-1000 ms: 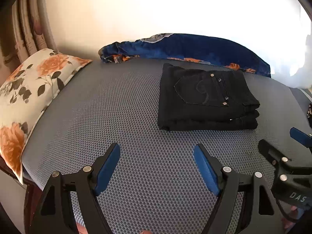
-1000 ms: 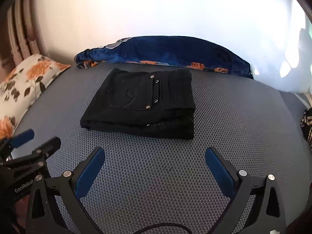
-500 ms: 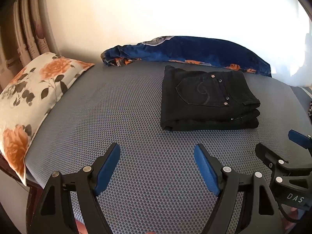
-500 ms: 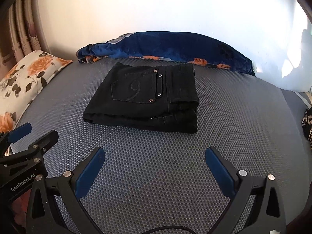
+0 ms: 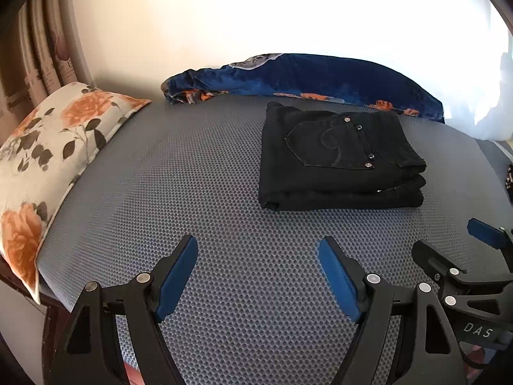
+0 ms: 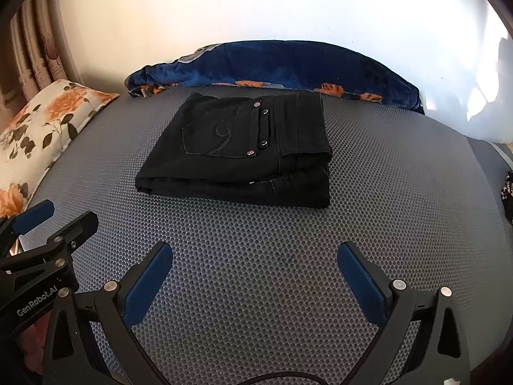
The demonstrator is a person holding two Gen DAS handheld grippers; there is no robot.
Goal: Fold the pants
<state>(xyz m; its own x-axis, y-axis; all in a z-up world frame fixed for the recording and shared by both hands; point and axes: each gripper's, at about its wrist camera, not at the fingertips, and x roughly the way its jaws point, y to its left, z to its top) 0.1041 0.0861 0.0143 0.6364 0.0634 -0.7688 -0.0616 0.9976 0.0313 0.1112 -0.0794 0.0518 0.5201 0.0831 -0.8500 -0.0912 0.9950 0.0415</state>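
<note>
Nearest, the left gripper (image 5: 258, 268) and right gripper (image 6: 255, 272) both gape wide over bare grey mesh mat (image 6: 288, 288), holding nothing. Ahead of both tongs, well clear of the tips, lie the black pants (image 6: 243, 150), folded into a thick, squared stack. Likely soft but weighty denim; best pinched at the layered near edge. Beyond them, a blue blanket (image 6: 288, 64)

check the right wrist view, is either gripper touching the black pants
No, the right gripper and left gripper hang open, short of the folded black pants, with bare mat between.
</note>
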